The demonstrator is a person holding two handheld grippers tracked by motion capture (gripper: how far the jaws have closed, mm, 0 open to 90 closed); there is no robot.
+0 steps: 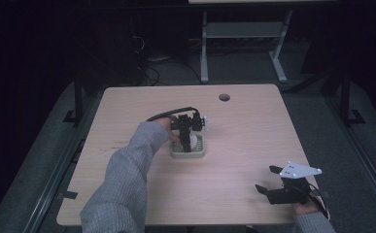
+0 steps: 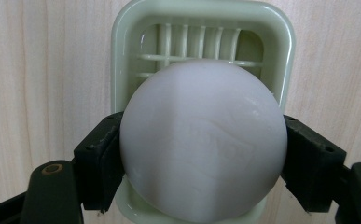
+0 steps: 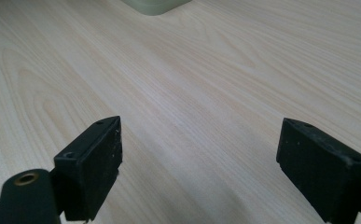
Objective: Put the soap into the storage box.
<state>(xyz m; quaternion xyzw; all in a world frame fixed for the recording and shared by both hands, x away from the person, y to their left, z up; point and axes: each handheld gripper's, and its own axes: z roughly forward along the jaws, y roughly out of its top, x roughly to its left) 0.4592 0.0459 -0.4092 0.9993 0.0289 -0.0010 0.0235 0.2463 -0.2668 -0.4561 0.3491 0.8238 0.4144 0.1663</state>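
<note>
Soap (image 2: pixel 201 140) pinched between left gripper (image 2: pixel 201 161) jaws, over the green tray (image 2: pixel 117 70). Smooth rounded bar: may squirt out sideways and miss. Right gripper (image 3: pixel 199 163) jaws spread, idle.

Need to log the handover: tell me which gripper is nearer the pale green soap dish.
Left. The left gripper holds the white soap bar right over the soap dish; the right gripper sits open near the table's near right corner.

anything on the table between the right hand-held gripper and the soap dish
Nothing: in the high view, bare wood runs from the right hand-held gripper to the soap dish. The right gripper view shows the same bare table.
</note>
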